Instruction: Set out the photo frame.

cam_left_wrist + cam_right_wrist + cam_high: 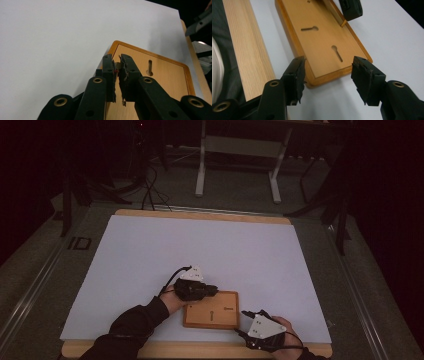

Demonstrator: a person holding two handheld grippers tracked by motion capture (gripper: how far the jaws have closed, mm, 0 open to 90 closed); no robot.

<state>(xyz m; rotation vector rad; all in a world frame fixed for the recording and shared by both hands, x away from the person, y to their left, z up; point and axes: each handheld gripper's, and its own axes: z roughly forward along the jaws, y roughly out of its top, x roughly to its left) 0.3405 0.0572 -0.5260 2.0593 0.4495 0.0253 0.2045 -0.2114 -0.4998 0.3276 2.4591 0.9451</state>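
Pinching a small peg (343, 23) at the board's (211, 310) far edge, lower middle of frame, my left claw (118, 71) is clamped. Right claw (328, 67) is apart around the near corner. Board looks stiff, light, slick; I'd grab its rim.

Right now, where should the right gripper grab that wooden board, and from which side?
Take the wooden board at its near corner, raised rim between the pads, coming in low from the table's front edge. It lies flat, so only the rim offers purchase; the right gripper already straddles it.

Left gripper (118, 71) jaws nearly closed, right gripper (328, 71) jaws wide apart
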